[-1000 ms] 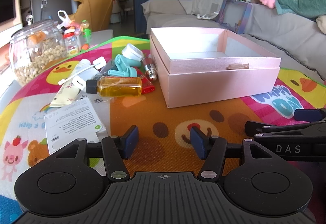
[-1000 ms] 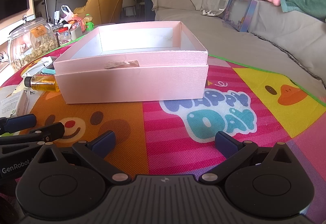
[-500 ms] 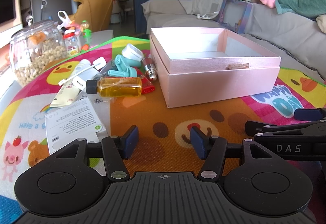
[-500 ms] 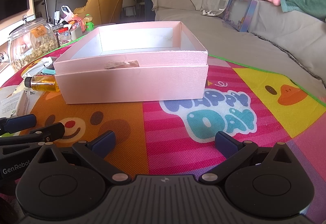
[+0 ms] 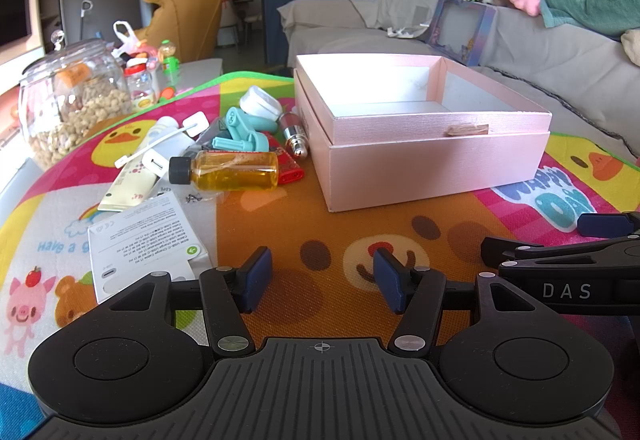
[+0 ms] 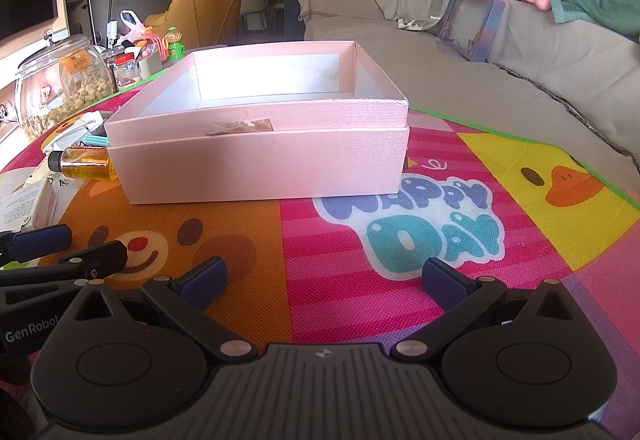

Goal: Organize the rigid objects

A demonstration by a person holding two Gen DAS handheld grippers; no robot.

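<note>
An open, empty pink box [image 5: 436, 164] stands on the colourful play mat; it also shows in the right wrist view [image 6: 260, 164]. Left of it lies a pile: an amber bottle with a black cap [image 5: 228, 170], a teal plastic piece [image 5: 240, 130], a white lid [image 5: 260, 104], a silver tube [image 5: 294, 136], a cream tube [image 5: 136, 168] and a white cable box [image 5: 148, 236]. My left gripper [image 5: 320, 280] is open and empty, low over the mat in front of the pile. My right gripper [image 6: 322, 278] is open wide and empty, in front of the box.
A glass jar of nuts [image 5: 72, 100] and small bottles [image 5: 140, 84] stand at the far left edge. A grey sofa [image 5: 540, 60] runs behind the mat. The right gripper's fingers [image 5: 560, 260] reach into the left wrist view from the right.
</note>
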